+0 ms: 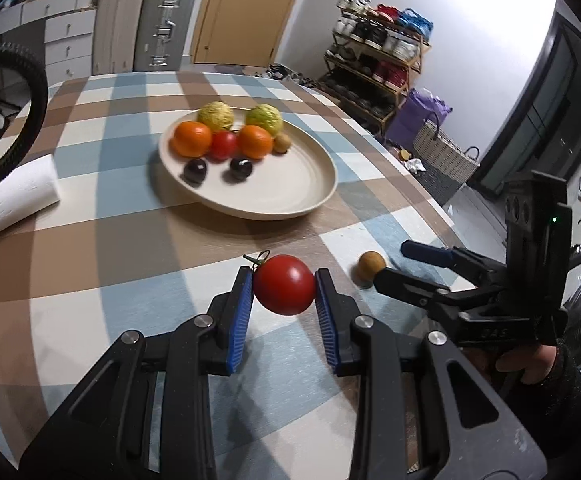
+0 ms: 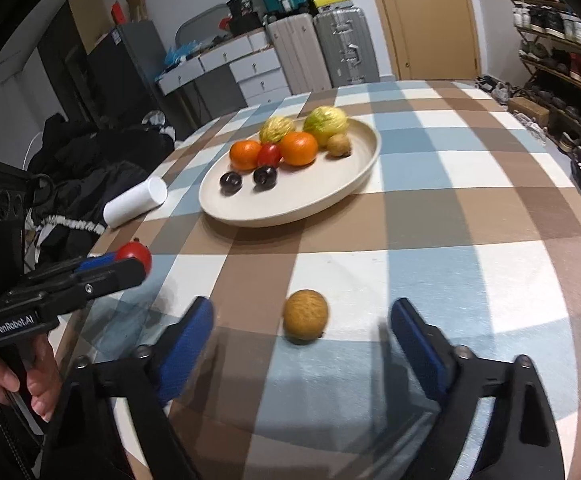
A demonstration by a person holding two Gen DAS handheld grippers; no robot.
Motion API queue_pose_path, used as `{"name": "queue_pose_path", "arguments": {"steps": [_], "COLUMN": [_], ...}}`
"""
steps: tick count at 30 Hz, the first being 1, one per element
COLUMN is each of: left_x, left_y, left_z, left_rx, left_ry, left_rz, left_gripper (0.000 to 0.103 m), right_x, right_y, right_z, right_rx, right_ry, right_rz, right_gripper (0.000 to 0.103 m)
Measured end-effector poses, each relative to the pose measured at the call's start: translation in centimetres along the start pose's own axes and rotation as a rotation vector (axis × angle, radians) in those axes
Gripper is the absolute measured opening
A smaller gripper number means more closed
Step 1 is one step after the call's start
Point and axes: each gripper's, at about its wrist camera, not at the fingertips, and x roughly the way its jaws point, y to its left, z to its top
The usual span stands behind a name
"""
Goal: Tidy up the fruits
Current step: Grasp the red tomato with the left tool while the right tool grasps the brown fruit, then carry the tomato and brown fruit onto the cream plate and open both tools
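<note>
In the left wrist view, the left gripper (image 1: 284,286) pinches a round red tomato with a green stem (image 1: 284,285) between its 2 blue ribbed pads (image 1: 240,312), one pad on each side of the fruit. The tomato seems lifted a little above the checked brown, blue and white tablecloth (image 1: 130,248), but I cannot say this for sure from this angle. Further ahead stands the wide cream plate (image 1: 298,188), which holds 2 oranges, 2 yellow-green fruits, 1 small red tomato, 2 dark plums and 1 small brown fruit. The near half of the plate is bare. A white paper roll (image 1: 10,200) lies on the cloth to the left of the plate.

In the right wrist view, the right gripper (image 2: 302,336) is spread wide, and a small round brown-yellow fruit (image 2: 305,314) lies on the cloth between its 2 blue fingers (image 2: 188,340), touching neither. The left gripper with its red tomato shows at the left edge.

I judge that 2 fruits are left to bring to the plate. The tomato skin is smooth and soft, so a weak pinch could let it slip and a hard one could bruise it. The brown fruit is round and could roll away if 1 finger touches it first.
</note>
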Motion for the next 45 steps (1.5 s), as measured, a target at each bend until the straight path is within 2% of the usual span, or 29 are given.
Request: {"name": "queue_pose_path", "arguments": {"steps": [4,6,8,10,11,12,13,14,28,38,45], "left_x": [-0.6,-0.7,-0.8,-0.7,-0.7,-0.8,-0.8,-0.7,0.8,4.4,8.3], "left_y": [1.0,1.2,1.2,1.1,1.2,1.3,1.3,1.3,-0.2,-2.1,-2.3], "left_z": [-0.2,-0.2,-0.2,-0.3,-0.2,-0.2,-0.2,-0.1,2.3,5.6,8.4], "left_rx": [-0.025,-0.029,-0.027,-0.03,-0.031,-0.033,-0.034,-0.036,-0.011,0.016,0.007], "left_ry": [-0.007,-0.01,-0.011,-0.014,-0.015,-0.016,-0.017,-0.017,-0.025,-0.01,0.012], "left_rz": [-0.002,-0.002,0.0,0.001,0.001,0.002,0.004,0.006,0.012,-0.004,-0.007], "left_gripper": [0.028,0.028,0.028,0.028,0.028,0.028,0.028,0.028,0.028,0.028,0.028], "right_x": [0.8,1.1,1.2,1.2,1.1,1.1,1.0,1.0,-0.3,-0.7,0.9], "right_y": [0.5,0.7,0.7,0.7,0.6,0.6,0.5,0.5,-0.8,-2.9,-4.0], "right_z": [0.1,0.0,-0.1,0.0,0.0,0.0,0.0,0.0,1.3,6.0,9.4], "right_rx": [-0.004,-0.011,-0.013,-0.013,-0.013,-0.014,-0.015,-0.015,0.004,0.008,0.001], "right_ry": [0.03,0.039,0.043,0.046,0.045,0.044,0.043,0.042,-0.035,-0.103,-0.102], "right_rz": [-0.002,-0.015,-0.023,-0.021,-0.023,-0.026,-0.026,-0.021,0.013,0.042,0.077], "right_gripper": [0.069,0.059,0.054,0.044,0.042,0.038,0.029,0.026,0.026,0.026,0.026]}}
